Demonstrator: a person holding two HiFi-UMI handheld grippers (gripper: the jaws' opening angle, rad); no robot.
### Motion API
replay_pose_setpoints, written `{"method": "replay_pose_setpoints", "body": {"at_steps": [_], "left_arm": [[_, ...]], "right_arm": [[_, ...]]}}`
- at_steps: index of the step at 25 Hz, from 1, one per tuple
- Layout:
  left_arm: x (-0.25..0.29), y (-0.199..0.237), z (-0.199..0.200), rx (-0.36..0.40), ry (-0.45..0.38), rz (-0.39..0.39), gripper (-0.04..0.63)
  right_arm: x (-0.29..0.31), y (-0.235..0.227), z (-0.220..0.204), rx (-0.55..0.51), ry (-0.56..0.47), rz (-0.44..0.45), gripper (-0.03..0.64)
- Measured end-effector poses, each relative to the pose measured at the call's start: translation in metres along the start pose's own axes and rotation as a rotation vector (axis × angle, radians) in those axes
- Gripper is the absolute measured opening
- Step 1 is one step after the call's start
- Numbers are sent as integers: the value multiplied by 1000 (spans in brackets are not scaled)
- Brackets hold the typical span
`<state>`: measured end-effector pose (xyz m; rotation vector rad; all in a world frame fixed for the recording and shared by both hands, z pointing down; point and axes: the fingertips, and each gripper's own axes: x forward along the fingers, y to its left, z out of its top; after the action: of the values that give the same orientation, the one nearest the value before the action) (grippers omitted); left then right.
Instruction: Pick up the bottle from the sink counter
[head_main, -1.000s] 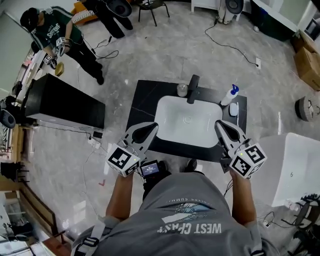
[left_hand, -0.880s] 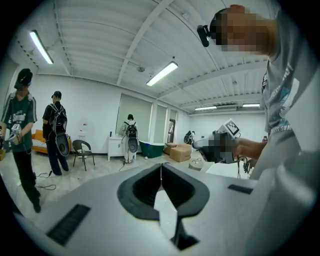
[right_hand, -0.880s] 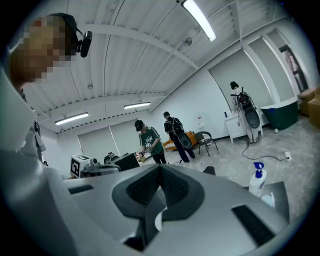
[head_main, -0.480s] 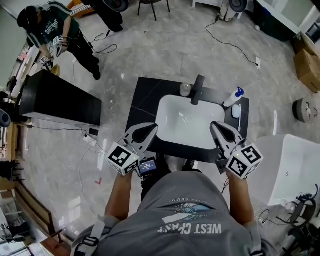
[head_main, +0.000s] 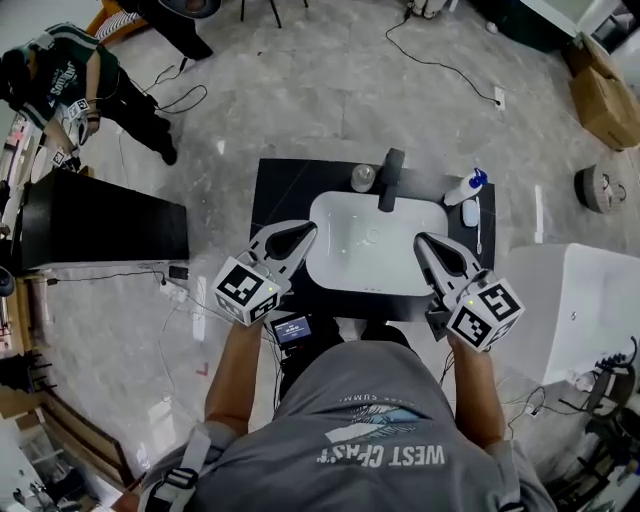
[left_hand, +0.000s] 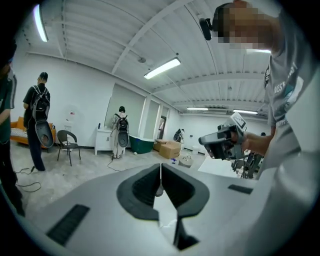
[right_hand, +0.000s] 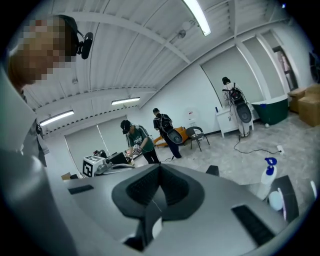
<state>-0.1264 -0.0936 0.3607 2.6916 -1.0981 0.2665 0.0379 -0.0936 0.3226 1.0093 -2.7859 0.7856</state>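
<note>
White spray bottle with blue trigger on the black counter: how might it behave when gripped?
The white spray bottle stands tall and narrow, so a nudge probably tips it. Its smooth body may slip when squeezed.

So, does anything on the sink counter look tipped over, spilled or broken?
Nothing stands out. The spray bottle stands upright at the right rear corner of the counter, a small white object lies beside it, and a cup sits left of the faucet. I see no spill in the basin.
</note>
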Motion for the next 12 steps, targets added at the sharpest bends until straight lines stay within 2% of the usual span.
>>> {"method": "replay_pose_setpoints", "body": {"at_steps": [6, 12], "left_arm": [[24, -3, -10, -14, 32, -66, 5], [34, -3, -19, -30, 55, -82, 5]], "right_arm": [[1, -14, -13, 45, 11, -38, 2], [-3, -26, -17, 66, 9, -60, 2]]}}
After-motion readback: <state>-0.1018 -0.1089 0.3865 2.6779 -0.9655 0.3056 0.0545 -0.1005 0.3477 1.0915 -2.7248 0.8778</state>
